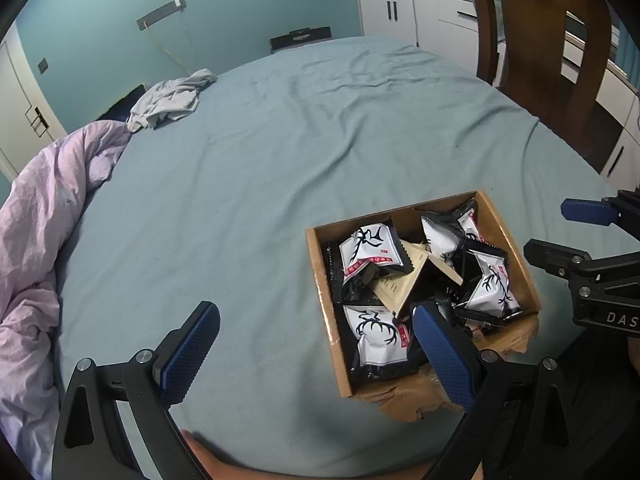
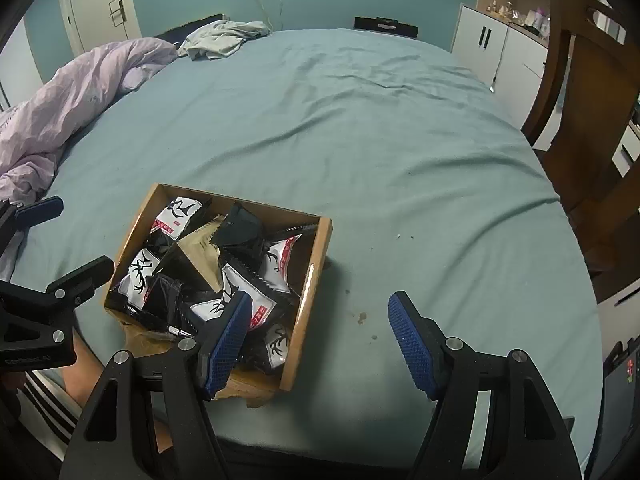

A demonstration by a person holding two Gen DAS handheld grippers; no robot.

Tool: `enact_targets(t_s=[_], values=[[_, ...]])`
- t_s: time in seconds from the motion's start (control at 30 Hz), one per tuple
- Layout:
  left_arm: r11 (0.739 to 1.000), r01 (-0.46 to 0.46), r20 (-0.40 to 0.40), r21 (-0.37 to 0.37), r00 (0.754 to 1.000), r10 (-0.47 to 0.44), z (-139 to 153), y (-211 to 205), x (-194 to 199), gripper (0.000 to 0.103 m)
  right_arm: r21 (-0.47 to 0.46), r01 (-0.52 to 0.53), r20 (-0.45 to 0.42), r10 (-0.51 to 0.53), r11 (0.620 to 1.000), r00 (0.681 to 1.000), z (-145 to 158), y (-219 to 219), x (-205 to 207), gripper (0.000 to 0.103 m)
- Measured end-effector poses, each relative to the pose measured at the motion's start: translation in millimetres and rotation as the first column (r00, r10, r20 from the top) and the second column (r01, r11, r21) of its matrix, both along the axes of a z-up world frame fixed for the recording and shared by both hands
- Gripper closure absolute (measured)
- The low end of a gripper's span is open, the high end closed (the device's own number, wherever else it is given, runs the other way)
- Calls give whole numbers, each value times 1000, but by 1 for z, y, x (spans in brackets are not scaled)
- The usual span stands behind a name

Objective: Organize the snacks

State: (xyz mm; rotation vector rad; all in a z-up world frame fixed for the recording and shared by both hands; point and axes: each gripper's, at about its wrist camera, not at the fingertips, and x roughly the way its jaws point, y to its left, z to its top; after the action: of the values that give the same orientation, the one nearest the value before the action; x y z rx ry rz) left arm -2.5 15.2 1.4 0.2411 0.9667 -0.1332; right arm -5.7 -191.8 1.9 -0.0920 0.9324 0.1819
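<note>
Two grippers, both spread wide and holding nothing: left gripper [image 1: 316, 354] low over the teal bed sheet [image 1: 280, 152], its right finger [image 1: 442, 356] overlapping the cardboard box [image 1: 320, 284]. Many black-and-white snack packets [image 1: 374, 252] heaped inside that box, near the bed's front edge. Right gripper [image 2: 320, 340] just right of it, left finger [image 2: 228, 344] over the packets.

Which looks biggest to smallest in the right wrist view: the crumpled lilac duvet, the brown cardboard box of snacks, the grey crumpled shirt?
1. Brown cardboard box, though it is nearest the camera.
2. Crumpled lilac duvet, partly cut off.
3. Grey crumpled shirt, farthest away.
</note>
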Motion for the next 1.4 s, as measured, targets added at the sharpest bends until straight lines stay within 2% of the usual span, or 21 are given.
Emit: enact_targets(t_s=[0.63, 0.87, 1.4], values=[[1000, 12, 5, 20, 1000, -12, -1, -4, -1, 4, 16, 1, -15, 0, 1000, 1000, -1, -1, 0, 33], [998, 25, 18, 52, 999, -26, -2, -8, -4, 4, 16, 1, -17, 0, 1000, 1000, -1, -1, 0, 33], [998, 24, 27, 57, 999, -25, -1, -8, -5, 4, 16, -2, -33, 2, 1000, 999, -4, -2, 3, 33]])
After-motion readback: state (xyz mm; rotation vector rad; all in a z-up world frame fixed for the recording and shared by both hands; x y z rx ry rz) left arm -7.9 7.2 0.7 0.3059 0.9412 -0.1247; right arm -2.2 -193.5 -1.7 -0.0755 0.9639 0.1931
